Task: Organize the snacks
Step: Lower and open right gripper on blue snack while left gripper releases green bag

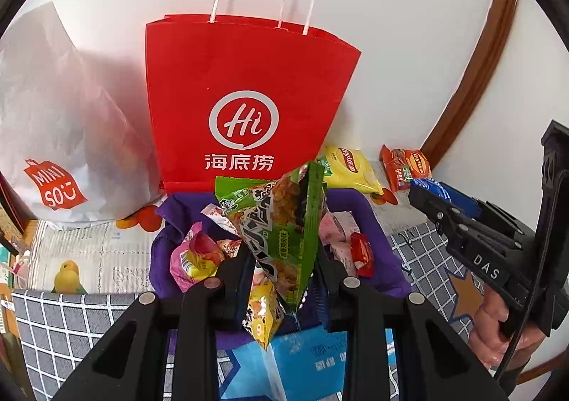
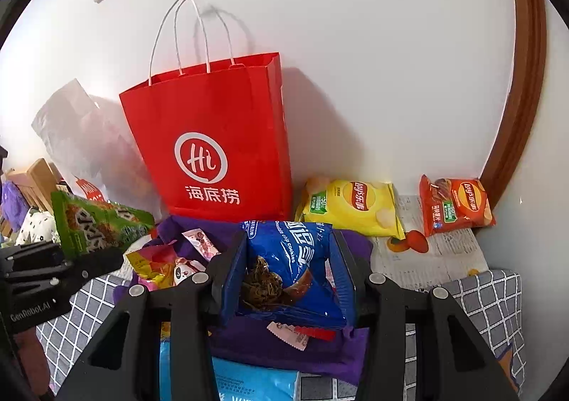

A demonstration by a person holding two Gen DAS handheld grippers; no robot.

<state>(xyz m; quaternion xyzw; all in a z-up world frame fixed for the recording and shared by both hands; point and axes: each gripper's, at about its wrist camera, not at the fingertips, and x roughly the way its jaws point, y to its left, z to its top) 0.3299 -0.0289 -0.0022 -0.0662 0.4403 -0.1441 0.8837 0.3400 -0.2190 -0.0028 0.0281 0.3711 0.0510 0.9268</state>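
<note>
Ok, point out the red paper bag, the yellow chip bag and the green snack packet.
red paper bag (image 2: 213, 138): right wrist view, front face.
yellow chip bag (image 2: 350, 207): right wrist view, front.
green snack packet (image 1: 284, 223): left wrist view, middle.

The left gripper (image 1: 281, 280) clamps a green triangular snack packet (image 1: 281, 223) between its black fingers (image 1: 233, 276), holding it above an open purple fabric bag (image 1: 377, 223) filled with small wrapped sweets (image 1: 193, 258). A yellow snack pouch (image 1: 263, 315) hangs just below the green one. Behind the bag, a red paper carrier bag with white cord handles (image 1: 245, 81) stands upright against a white wall, beside a slumped white plastic shopping bag (image 1: 60, 123). A yellow crisp packet (image 1: 350, 166) and an orange-red crisp packet (image 1: 405, 166) lie near the wall at right. The right gripper (image 1: 423, 194), gripped by a hand (image 1: 498, 330), holds a blue packet (image 1: 441, 191) at the frame's right edge.
</note>
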